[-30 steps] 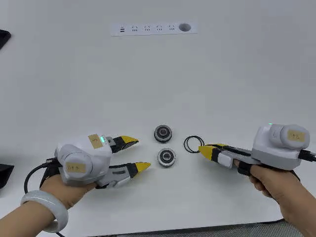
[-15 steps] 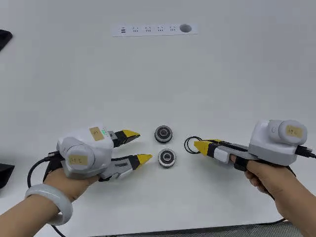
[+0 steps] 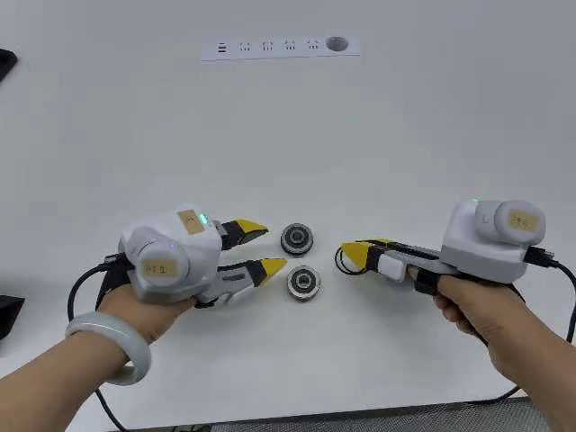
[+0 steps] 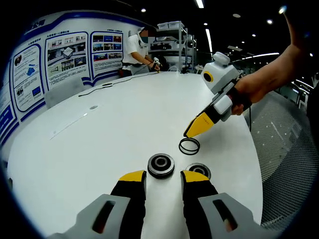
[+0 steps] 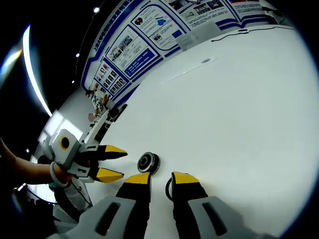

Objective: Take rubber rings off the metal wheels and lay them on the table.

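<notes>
Two metal wheels lie mid-table, the far one and the near one. Thin black rubber rings lie flat to their right. My left gripper stands open just left of the wheels, and the far wheel shows just beyond its jaws. The near wheel peeks out past the right jaw. My right gripper reaches in from the right, its yellow tip over the rings. Its jaws stand slightly apart, holding nothing, with a ring's arc between them.
A white power strip lies at the far edge of the white table. A black cable trails from my left gripper. A dark object sits at the left edge. A person works at a distant bench.
Both grippers have closed in on the wheels: the left moved right and forward, the right moved left so its tip now covers the rings. Wheels and rings have not moved.
</notes>
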`<control>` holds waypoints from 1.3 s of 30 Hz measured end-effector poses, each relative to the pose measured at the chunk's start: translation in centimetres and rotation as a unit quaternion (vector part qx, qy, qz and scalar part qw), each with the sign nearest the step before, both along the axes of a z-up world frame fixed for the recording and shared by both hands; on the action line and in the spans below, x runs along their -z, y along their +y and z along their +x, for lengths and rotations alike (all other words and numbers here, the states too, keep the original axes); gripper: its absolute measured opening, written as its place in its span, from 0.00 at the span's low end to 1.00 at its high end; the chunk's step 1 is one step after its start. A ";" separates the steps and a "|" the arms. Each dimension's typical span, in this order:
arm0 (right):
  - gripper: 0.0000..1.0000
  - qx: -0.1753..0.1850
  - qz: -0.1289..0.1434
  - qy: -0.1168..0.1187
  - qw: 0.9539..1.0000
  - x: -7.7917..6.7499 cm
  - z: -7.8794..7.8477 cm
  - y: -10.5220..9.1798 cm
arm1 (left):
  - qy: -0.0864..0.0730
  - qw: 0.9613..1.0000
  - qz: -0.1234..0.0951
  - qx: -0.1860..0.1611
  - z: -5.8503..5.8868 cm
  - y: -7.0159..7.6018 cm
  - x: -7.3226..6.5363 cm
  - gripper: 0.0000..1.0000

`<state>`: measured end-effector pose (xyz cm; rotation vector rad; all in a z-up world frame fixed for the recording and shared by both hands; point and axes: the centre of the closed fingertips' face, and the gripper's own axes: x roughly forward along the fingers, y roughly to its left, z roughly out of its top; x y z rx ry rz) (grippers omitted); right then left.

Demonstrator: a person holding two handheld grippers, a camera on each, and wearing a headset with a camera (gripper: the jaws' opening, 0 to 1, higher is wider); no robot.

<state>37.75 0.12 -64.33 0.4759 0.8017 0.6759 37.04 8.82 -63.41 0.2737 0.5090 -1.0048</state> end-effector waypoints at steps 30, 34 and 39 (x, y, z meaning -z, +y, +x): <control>0.17 -0.022 0.020 0.004 1.000 0.1 0.4 3.2 | 0.003 0.999 0.021 0.028 1.6 -2.4 1.1 0.20; 0.17 -0.022 0.021 0.006 1.000 0.1 0.4 3.3 | 0.002 0.999 0.023 0.031 1.7 -2.6 1.1 0.19; 0.17 -0.021 0.023 0.007 0.999 -0.1 0.4 3.5 | 0.000 0.999 0.031 0.036 1.8 -2.5 1.4 0.18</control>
